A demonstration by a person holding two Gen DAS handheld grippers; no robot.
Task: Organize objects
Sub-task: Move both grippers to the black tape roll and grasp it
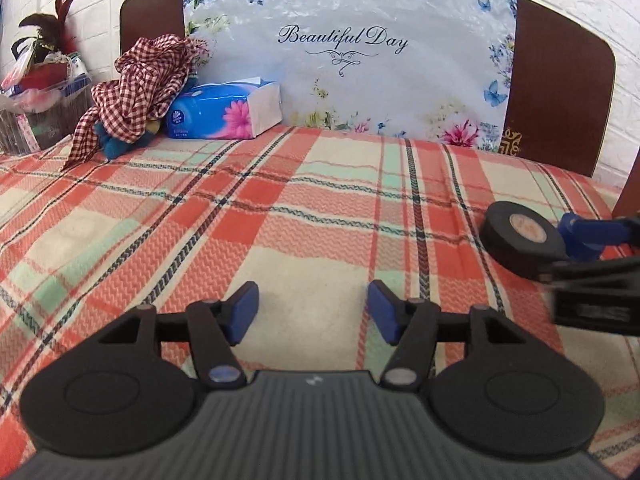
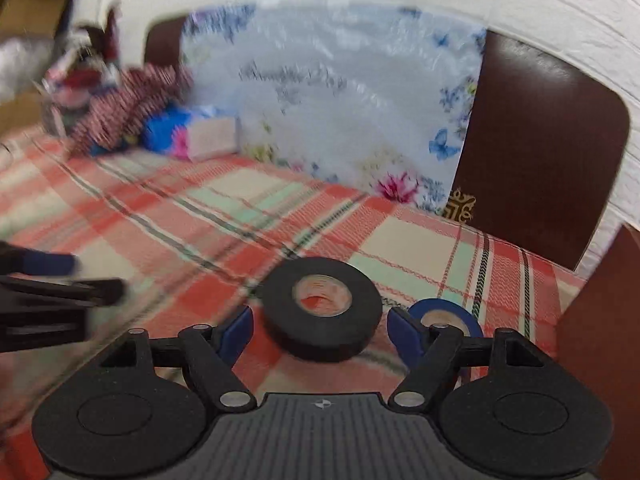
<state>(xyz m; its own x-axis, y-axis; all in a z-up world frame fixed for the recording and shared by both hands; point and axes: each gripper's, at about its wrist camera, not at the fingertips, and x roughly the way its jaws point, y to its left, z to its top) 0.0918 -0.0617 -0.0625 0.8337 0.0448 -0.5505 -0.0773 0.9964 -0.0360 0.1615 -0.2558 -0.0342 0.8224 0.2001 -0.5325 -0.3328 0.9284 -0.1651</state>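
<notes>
A black tape roll (image 2: pixel 322 307) lies flat on the plaid bedspread (image 2: pixel 200 216), just ahead of my right gripper (image 2: pixel 320 330), which is open with the roll between its blue fingers, not touching. A blue tape roll (image 2: pixel 444 314) lies right of it, partly behind the right finger. In the left wrist view the black roll (image 1: pixel 520 238) sits at the far right with the right gripper's fingers (image 1: pixel 576 234) beside it. My left gripper (image 1: pixel 314 306) is open and empty over the bedspread (image 1: pixel 240 220).
A blue tissue box (image 1: pixel 226 110), a red checked cloth (image 1: pixel 144 80) over a blue plush thing and a cluttered basket (image 1: pixel 40 80) sit at the back left. A floral plastic-wrapped panel (image 1: pixel 352 52) leans on the brown headboard (image 1: pixel 560 80).
</notes>
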